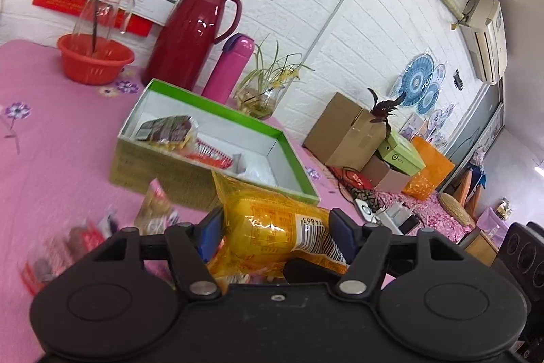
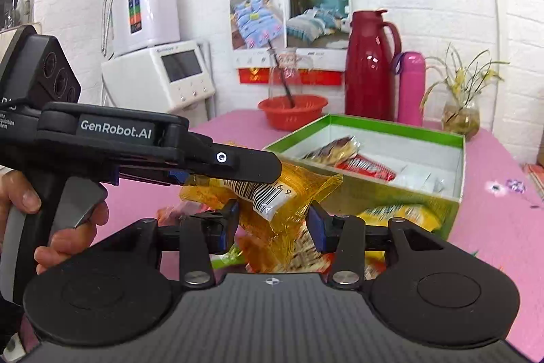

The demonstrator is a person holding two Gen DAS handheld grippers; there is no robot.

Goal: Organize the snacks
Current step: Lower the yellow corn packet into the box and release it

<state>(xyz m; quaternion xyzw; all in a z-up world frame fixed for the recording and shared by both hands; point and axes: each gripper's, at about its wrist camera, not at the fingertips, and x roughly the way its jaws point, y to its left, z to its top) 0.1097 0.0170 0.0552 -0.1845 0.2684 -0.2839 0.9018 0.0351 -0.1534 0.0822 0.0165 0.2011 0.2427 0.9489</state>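
carrying crinkly yellow plastic snack packet [image 1: 272,227] pinched in left gripper [image 1: 275,232], right gripper [image 2: 272,223] spread empty; best released low inside green-rimmed cardboard box [image 1: 292,155].

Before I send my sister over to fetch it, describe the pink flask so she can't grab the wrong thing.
Find the green-rimmed box on the pink table. Behind it, against the white wall, stand a tall dark red jug and a plant vase. The pink flask stands between them: slim, handleless, with a purple lid.
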